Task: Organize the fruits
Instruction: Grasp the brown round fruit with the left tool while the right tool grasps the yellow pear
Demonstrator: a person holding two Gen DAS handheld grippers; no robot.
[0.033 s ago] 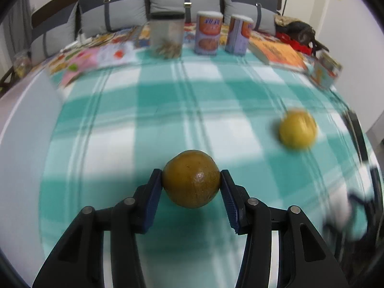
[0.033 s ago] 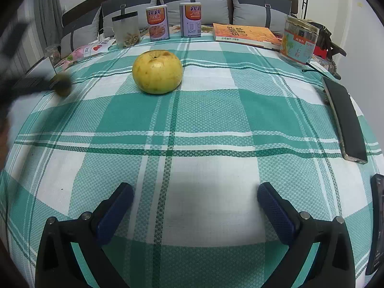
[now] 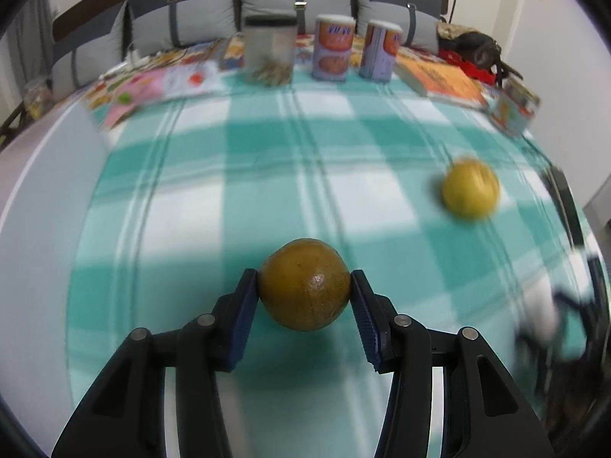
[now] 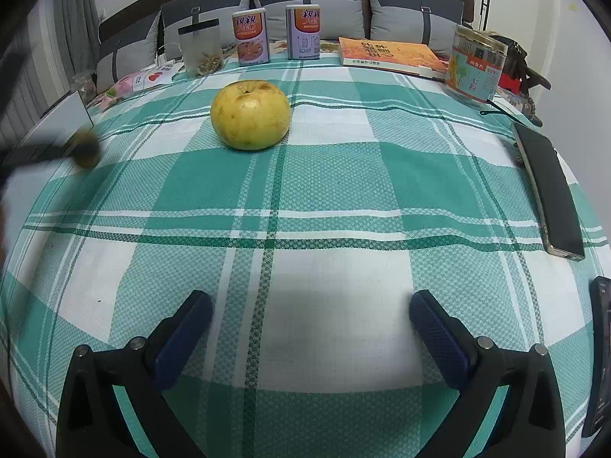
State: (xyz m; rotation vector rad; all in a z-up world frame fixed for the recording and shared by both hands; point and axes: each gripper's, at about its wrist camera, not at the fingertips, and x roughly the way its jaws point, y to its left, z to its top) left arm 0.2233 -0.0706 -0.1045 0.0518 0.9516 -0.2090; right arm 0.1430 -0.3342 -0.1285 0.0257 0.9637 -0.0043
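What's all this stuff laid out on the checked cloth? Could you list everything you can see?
Brown round fruit: one, olive-brown, clamped between the left gripper's pads.
Yellow apple: one, on the cloth's middle.
Tall cans: two, orange and purple, far edge.
Clear jar: one, dark lid, left of the cans.
Book: one, orange, far right.
Printed tin: one, beside the book.
Phone: one, black, right edge.
Checked cloth: one, green-white.
Left gripper: shut on the fruit.
Right gripper: open, empty.

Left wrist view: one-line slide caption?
Left tongs shut on a brownish round fruit above the green plaid cloth; yellow apple beyond.
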